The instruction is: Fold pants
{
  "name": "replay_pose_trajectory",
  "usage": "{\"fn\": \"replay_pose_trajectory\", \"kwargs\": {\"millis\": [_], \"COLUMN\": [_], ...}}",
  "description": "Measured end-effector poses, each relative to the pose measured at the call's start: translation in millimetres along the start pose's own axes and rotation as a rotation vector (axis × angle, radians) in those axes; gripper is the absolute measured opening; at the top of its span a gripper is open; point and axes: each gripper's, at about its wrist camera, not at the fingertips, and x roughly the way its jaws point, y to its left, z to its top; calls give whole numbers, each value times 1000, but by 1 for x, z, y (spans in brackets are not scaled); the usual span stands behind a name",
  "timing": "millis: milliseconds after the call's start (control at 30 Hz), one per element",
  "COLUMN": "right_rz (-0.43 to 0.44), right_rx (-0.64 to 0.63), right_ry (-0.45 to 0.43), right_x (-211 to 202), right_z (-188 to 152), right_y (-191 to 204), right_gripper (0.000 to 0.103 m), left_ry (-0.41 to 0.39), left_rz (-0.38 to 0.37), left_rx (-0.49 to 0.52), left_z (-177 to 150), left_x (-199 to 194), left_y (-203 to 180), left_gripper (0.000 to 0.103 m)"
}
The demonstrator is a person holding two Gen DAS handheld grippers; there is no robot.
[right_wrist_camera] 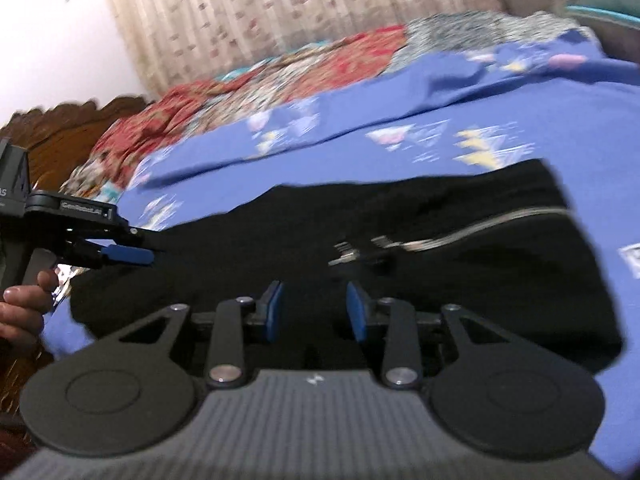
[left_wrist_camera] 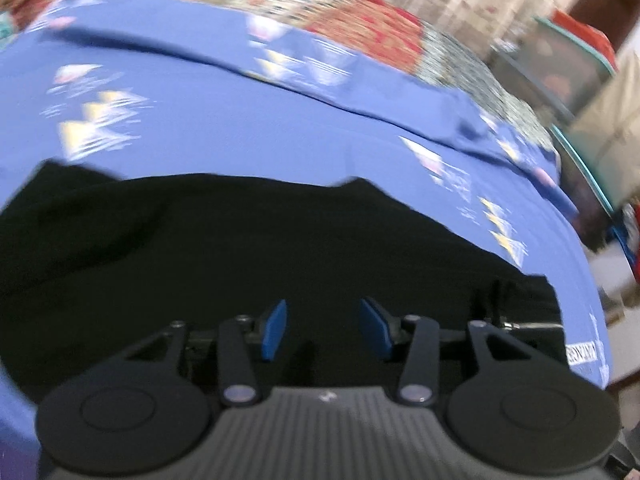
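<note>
Black pants [left_wrist_camera: 248, 240] lie spread on a blue patterned bedsheet [left_wrist_camera: 224, 132]. My left gripper [left_wrist_camera: 323, 322] hovers over them, open and empty, blue pads apart. In the right wrist view the pants [right_wrist_camera: 460, 280] show a pale drawstring [right_wrist_camera: 480, 228] across the fabric. My right gripper [right_wrist_camera: 315, 306] is open and empty above the pants. The left gripper [right_wrist_camera: 132, 256] shows at the left of the right wrist view, held by a hand, near the pants' left edge. Both views are motion-blurred.
A red floral quilt [right_wrist_camera: 280, 80] lies bunched at the far side of the bed. A wooden headboard [right_wrist_camera: 72, 120] and a curtain [right_wrist_camera: 280, 8] stand behind. The bed's right edge [left_wrist_camera: 592, 280] drops to the floor, with cluttered shelves [left_wrist_camera: 560, 64] beyond.
</note>
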Motion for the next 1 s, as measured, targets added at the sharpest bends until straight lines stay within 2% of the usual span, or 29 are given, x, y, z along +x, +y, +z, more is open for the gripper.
{"fn": "replay_pose_trajectory", "kwargs": {"millis": [200, 333, 400, 500, 567, 733, 833, 1000], "right_rz": [50, 86, 105, 139, 176, 280, 303, 324], "right_rx": [-94, -140, -170, -206, -211, -137, -59, 106], "right_ry": [59, 100, 123, 151, 176, 254, 302, 392], "right_x": [19, 34, 43, 57, 69, 107, 135, 180], "right_z": [3, 5, 6, 9, 14, 31, 38, 41], "right_y": [38, 62, 76, 97, 112, 144, 160, 176], "right_gripper": [38, 38, 38, 36, 33, 27, 25, 25], "left_ry": [-133, -216, -222, -212, -203, -178, -161, -178], "left_rz": [65, 127, 140, 116, 87, 31, 12, -15], "left_rx": [-162, -302, -360, -412, -431, -439, -443, -428], "left_z": [-7, -14, -18, -20, -22, -19, -21, -20], "left_x": [-59, -84, -86, -79, -74, -52, -40, -30], "left_y": [87, 142, 162, 184, 198, 212, 219, 226], "left_gripper": [54, 68, 70, 71, 77, 86, 88, 90]}}
